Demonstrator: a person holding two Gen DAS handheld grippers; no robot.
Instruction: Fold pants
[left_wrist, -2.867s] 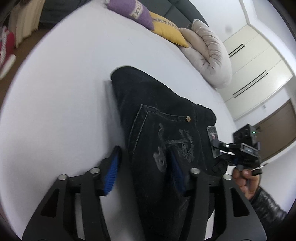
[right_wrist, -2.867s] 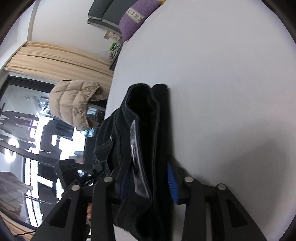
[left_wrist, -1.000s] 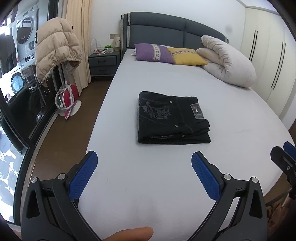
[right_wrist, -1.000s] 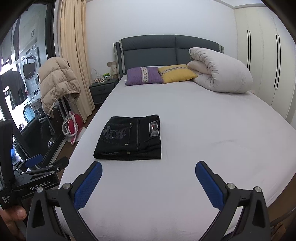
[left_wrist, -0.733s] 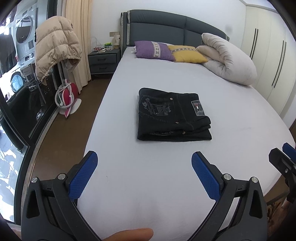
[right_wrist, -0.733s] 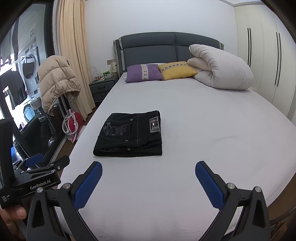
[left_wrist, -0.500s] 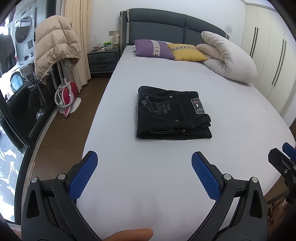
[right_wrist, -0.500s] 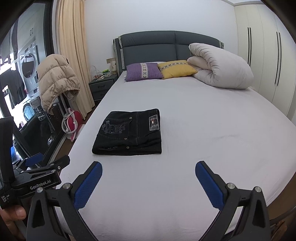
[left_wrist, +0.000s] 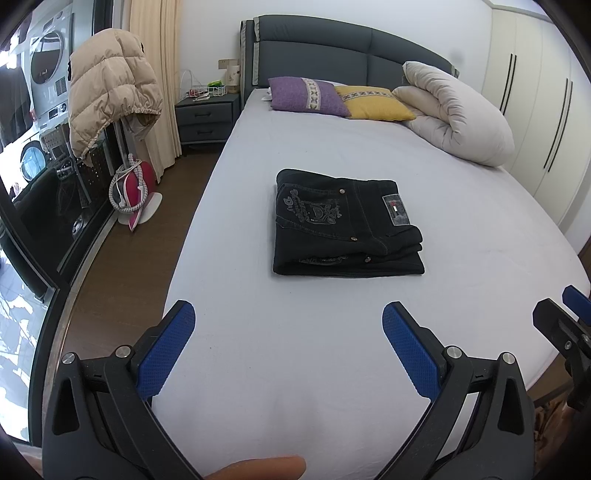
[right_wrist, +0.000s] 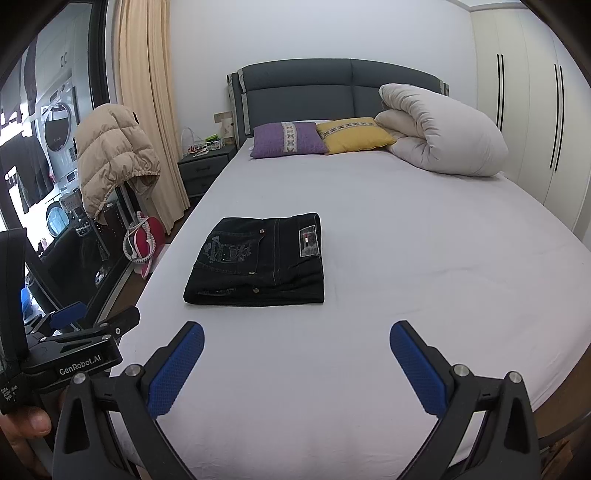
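The black pants (left_wrist: 343, 221) lie folded into a flat rectangle on the white bed (left_wrist: 332, 332), with a back pocket design and a label facing up. They also show in the right wrist view (right_wrist: 258, 258). My left gripper (left_wrist: 288, 339) is open and empty, held back from the pants near the foot of the bed. My right gripper (right_wrist: 295, 358) is open and empty, also well short of the pants. The left gripper shows at the left edge of the right wrist view (right_wrist: 74, 332).
A purple pillow (right_wrist: 288, 138), a yellow pillow (right_wrist: 354, 134) and a rolled white duvet (right_wrist: 443, 133) lie at the headboard. A beige puffer jacket (right_wrist: 110, 155) hangs left of the bed, beside a nightstand (right_wrist: 203, 170). Wardrobes (right_wrist: 535, 110) stand on the right.
Both grippers have let go of the pants and pulled far back toward the foot of the bed since 2.9 s ago. Over the last second the views shift only slightly.
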